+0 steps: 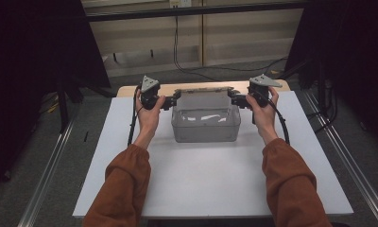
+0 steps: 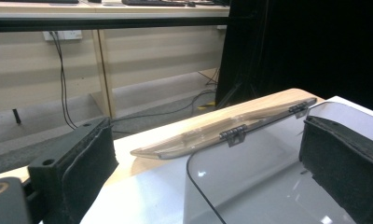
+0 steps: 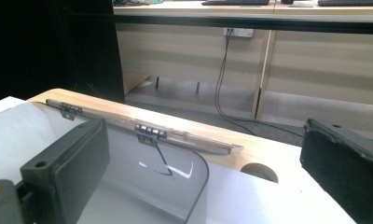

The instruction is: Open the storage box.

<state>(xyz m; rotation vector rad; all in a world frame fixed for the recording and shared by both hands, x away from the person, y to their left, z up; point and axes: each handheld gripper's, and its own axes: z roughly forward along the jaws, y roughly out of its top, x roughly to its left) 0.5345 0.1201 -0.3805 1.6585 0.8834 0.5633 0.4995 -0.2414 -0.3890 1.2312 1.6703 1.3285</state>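
Bin: clear plastic bin mid-tabletop, lid hinged back | Claws: I see left claw and right claw both apart, straddling the bin's end walls | Risk: uneven clamping may tilt or slip the slick bin.

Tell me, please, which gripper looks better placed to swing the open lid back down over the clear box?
Probably either. The left gripper and the right gripper stand open, mirrored at opposite ends of the clear box, each with a jaw either side of an end wall. The hinged lid lies back behind, equally near both.
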